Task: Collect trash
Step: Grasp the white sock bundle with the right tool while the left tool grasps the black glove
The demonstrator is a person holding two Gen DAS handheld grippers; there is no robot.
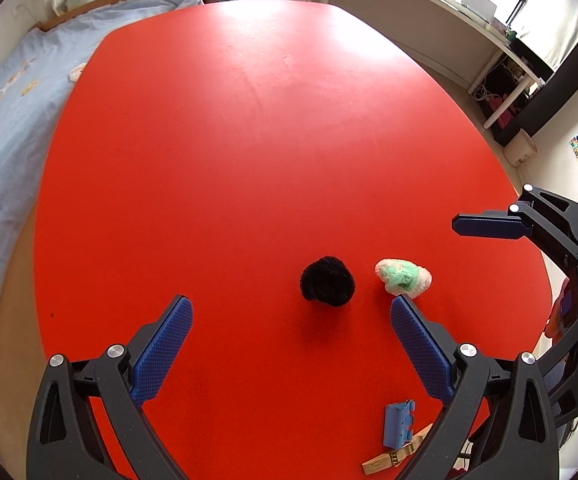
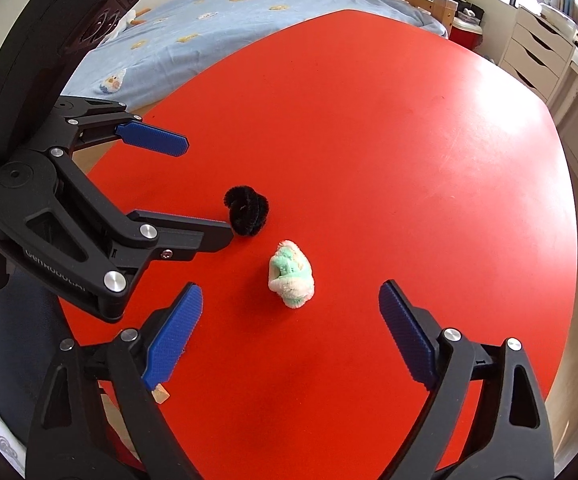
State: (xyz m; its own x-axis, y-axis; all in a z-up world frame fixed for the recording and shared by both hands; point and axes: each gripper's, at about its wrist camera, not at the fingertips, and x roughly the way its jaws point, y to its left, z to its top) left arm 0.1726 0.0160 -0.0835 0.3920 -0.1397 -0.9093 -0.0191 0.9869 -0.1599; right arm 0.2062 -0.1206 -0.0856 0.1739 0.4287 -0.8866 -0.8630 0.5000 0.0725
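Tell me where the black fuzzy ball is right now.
The black fuzzy ball lies on the red table, just left of the green-and-white fuzzy ball in the left wrist view, ahead of the open left gripper.

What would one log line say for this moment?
left hand-held gripper: open, facing black fuzzy ball | right hand-held gripper: open, facing green-white ball

Table (image 1: pixel 249 140): carries both pieces near the edge closest to me.
Fuzzy ball (image 1: pixel 327 285): before my left gripper (image 1: pixel 291 310).
Wad (image 2: pixel 291 274): just right of the ball, apart, before my right gripper (image 2: pixel 291 297).
Bed (image 1: pixel 13 120): beyond the table's left edge.
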